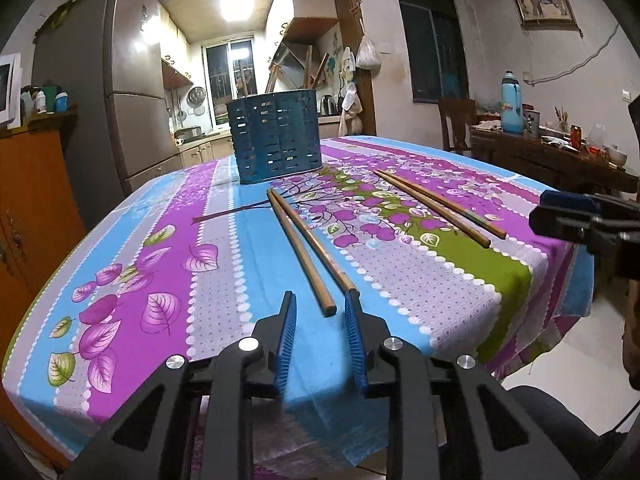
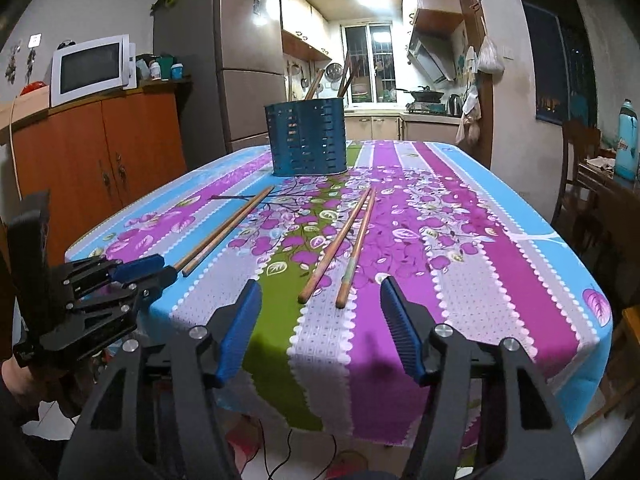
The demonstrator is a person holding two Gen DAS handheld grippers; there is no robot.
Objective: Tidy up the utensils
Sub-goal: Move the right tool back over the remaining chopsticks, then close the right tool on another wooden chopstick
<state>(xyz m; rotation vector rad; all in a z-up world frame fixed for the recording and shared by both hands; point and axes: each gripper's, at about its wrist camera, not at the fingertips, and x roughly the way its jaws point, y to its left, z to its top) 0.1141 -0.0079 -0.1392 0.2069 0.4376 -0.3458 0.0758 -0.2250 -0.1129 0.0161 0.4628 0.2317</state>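
On the tablecloth both chopstick pairs lie loose; blue holder has some; left gripper and right gripper open, empty.

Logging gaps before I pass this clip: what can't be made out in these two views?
- Holder contents: both views, its wall hides all but a few stick tops.
- Left pair, near end of one chopstick: left view, the left tool's blue pad covers it; right view, the tool sits in front. Contact cannot be told.
- Right tool: left view, cut off by the right edge.
- Side table clutter: too small to name.
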